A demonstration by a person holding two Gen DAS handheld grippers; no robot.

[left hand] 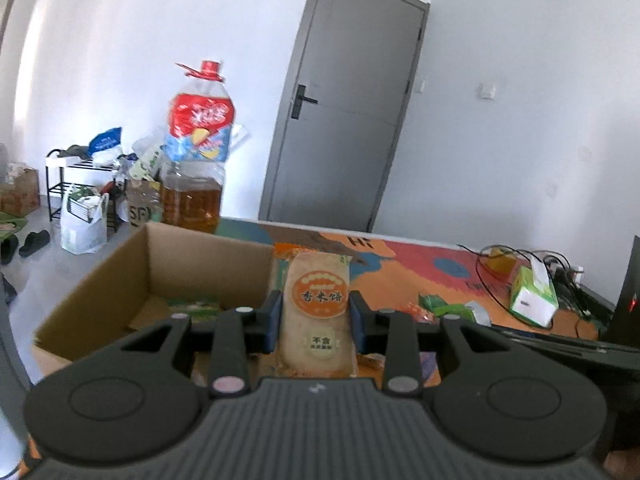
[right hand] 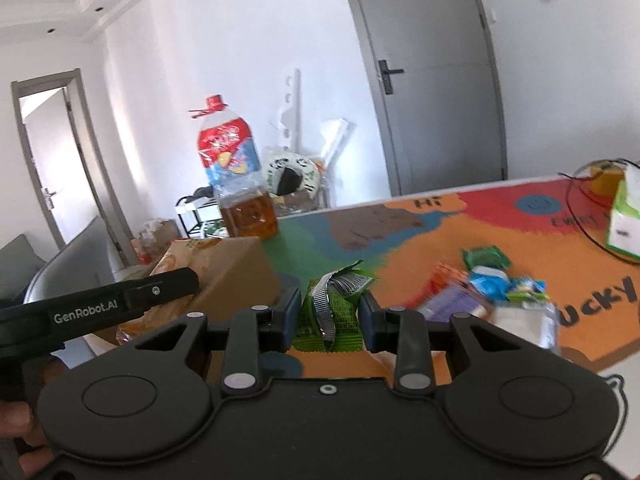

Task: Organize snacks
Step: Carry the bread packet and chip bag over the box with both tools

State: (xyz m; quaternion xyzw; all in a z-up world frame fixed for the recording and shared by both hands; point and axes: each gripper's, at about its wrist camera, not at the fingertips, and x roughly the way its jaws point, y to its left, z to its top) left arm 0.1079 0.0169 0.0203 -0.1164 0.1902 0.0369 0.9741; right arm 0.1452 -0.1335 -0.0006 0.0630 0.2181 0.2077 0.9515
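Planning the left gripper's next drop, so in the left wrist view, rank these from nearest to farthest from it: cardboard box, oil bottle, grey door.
From the left gripper, which holds a rice cracker packet:
1. Cardboard box, just ahead and to the left, open.
2. Oil bottle, behind the box's far wall.
3. Grey door, across the room, shut.

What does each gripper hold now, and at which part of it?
The left gripper holds a rice cracker packet by its long side edges, about mid-length. The right gripper holds a green snack packet by its two side edges.
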